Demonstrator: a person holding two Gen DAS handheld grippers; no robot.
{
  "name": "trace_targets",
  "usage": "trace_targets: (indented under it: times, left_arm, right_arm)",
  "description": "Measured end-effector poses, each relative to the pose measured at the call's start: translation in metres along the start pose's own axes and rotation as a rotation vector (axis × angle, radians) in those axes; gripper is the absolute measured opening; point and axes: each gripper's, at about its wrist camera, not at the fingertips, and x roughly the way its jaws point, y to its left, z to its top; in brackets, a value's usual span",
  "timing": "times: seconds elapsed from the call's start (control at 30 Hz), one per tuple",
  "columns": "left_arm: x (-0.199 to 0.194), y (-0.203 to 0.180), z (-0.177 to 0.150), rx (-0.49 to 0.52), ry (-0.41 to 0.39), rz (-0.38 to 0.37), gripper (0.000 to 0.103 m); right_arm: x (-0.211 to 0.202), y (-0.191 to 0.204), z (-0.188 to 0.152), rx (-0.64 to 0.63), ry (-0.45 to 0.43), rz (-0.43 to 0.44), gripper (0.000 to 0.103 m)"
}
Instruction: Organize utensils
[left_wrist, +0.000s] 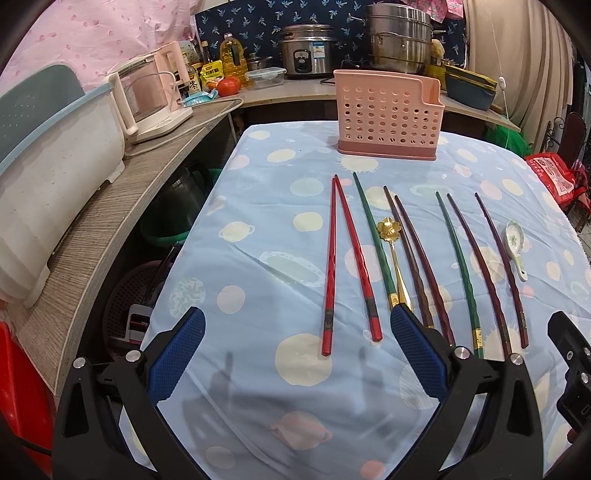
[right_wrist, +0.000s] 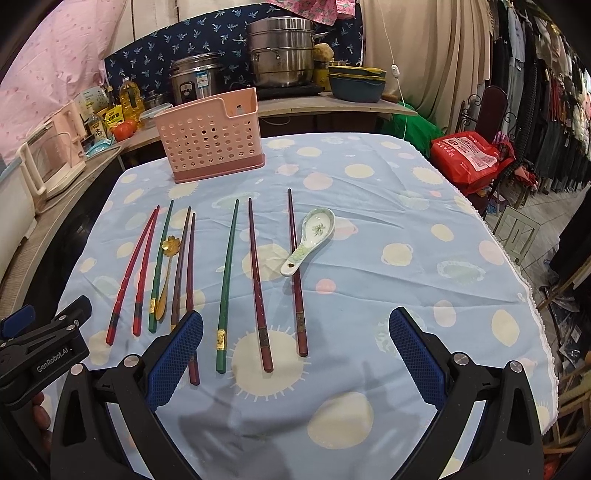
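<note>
- Utensil basket (right_wrist: 212, 138) upright at far edge of the cloth-covered counter (right_wrist: 388, 229), behind the utensil row.
- Chopsticks (right_wrist: 227, 280) lie side by side in a row, tips toward the basket.
- Metal spoon (right_wrist: 166, 273) lies within the left part of the row, between chopsticks.
- Ceramic spoon (right_wrist: 312, 240) at the right end, handle touching the rightmost chopstick (right_wrist: 295, 273).
- Kettle (left_wrist: 147, 98) on side shelf (left_wrist: 110, 229), left of counter.
- Rice cooker (left_wrist: 308, 51) and steamer pot (left_wrist: 399, 37) behind the basket.
- Both hand-held grippers near edge, left hand-held gripper (left_wrist: 297, 354) beside right hand-held gripper (right_wrist: 295, 358).
</note>
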Motion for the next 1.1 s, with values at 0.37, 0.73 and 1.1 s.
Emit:
trace_targets:
  times: [0.37,0.73,1.1]
  left_arm:
    - [0.000,0.001,-0.001,0.000,0.001,0.007,0.096]
    - [0.005,0.002,0.000,-0.005,0.008,0.017,0.096]
    - [0.015,0.006,0.006,-0.016,0.015,0.044,0.096]
  right_arm:
    - [-0.001,0.001,0.000,-0.001,-0.003,0.001,0.097]
    - [0.002,-0.001,0.005,0.003,-0.005,0.000,0.097]
    - [0.012,0.004,0.019,-0.012,-0.013,0.013,0.097]
